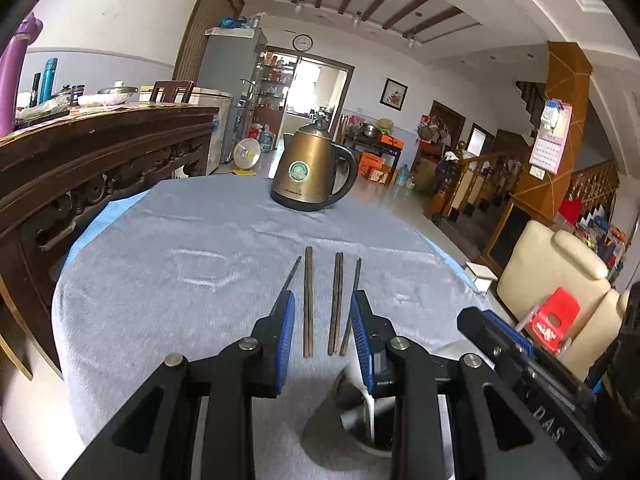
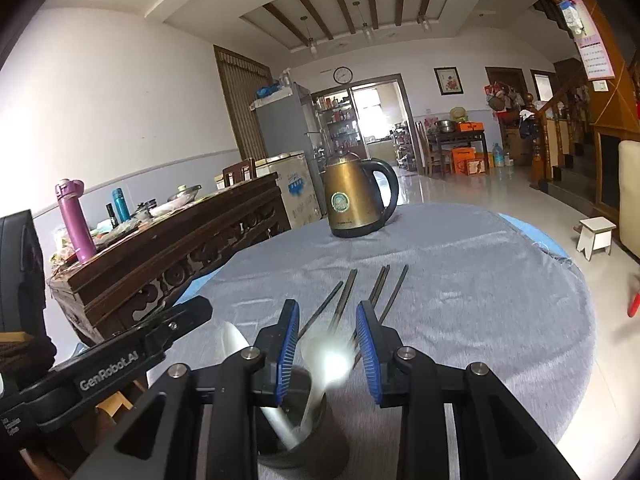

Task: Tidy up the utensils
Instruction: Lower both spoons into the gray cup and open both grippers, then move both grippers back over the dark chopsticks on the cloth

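Chopsticks [image 1: 308,304] lie in a parallel row mid-worktop [image 1: 160,264], lined up for gathering. Holder [image 2: 296,432] stands at the near edge (spoons inside). Left hand-held gripper [image 1: 322,340] and right hand-held gripper [image 2: 328,352]: narrow, empty.

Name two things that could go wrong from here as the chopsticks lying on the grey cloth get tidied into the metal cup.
1. The chopsticks lie flat and close together, so the left tool may catch two or none.
2. The metal cup stands right under the right tool with spoons inside; a low pass could tip it.
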Demonstrator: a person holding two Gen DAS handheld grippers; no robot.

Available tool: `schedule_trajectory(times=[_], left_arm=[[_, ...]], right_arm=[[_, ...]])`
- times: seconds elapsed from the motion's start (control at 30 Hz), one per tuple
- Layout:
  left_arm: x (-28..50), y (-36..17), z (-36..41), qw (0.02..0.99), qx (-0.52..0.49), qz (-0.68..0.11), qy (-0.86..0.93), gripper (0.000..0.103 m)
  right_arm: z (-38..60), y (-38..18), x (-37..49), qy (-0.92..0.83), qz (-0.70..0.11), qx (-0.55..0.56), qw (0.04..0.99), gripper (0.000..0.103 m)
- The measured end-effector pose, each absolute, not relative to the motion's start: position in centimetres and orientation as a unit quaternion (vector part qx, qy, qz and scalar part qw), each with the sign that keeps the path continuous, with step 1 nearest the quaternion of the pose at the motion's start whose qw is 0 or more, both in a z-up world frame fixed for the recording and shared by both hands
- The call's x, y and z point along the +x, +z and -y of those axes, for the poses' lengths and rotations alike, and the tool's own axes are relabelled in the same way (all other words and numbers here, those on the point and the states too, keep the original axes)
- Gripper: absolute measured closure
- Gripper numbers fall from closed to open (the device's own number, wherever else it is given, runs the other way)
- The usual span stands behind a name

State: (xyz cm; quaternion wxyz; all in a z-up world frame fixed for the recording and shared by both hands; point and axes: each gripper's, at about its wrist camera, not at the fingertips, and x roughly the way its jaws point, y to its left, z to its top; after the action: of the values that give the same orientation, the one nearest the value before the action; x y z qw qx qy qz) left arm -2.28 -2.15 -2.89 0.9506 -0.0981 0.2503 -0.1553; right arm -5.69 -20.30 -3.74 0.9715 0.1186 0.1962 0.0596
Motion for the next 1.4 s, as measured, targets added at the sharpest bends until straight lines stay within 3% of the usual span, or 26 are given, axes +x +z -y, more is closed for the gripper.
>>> schedule_trajectory(times=[0.3,0.33,0.37,0.43,0.5,0.73,1.4], left_arm=[[-3.6,-2.4,1.6,0.954,-0.07,-0.251,-0.148,0.071],[-3.8,-2.2,1.7,0.955,-0.061,-0.252,-0.145,0.064],[-3.9,-2.0,1.8,0.955,-0.053,-0.254,-0.143,0.049],[-4.3,-1.7,1.8,0.956,-0.047,-0.256,-0.137,0.037],[-4.5,-1.4,1.9,0.956,-0.041,-0.258,-0.131,0.037],[-3.9,-1.6,1.5,0.948,-0.044,-0.292,-0.119,0.035],[-2.4,-2.6,-0.7,0.939,-0.06,-0.329,-0.086,0.035]], right_arm=[[21.6,-3.4,-6.0,0.029,-0.215,0.116,0.969,0.07],[21.6,-3.4,-5.9,0.016,-0.223,0.105,0.969,0.07],[21.5,-3.3,-5.7,0.007,-0.231,0.095,0.968,0.069],[21.2,-3.2,-5.2,-0.017,-0.258,0.067,0.964,0.048],[20.9,-2.9,-5.1,-0.039,-0.277,0.043,0.959,0.042],[19.9,-1.1,-6.5,-0.08,-0.28,-0.019,0.956,0.041],[19.5,0.1,-6.4,-0.096,-0.296,-0.033,0.95,0.039]])
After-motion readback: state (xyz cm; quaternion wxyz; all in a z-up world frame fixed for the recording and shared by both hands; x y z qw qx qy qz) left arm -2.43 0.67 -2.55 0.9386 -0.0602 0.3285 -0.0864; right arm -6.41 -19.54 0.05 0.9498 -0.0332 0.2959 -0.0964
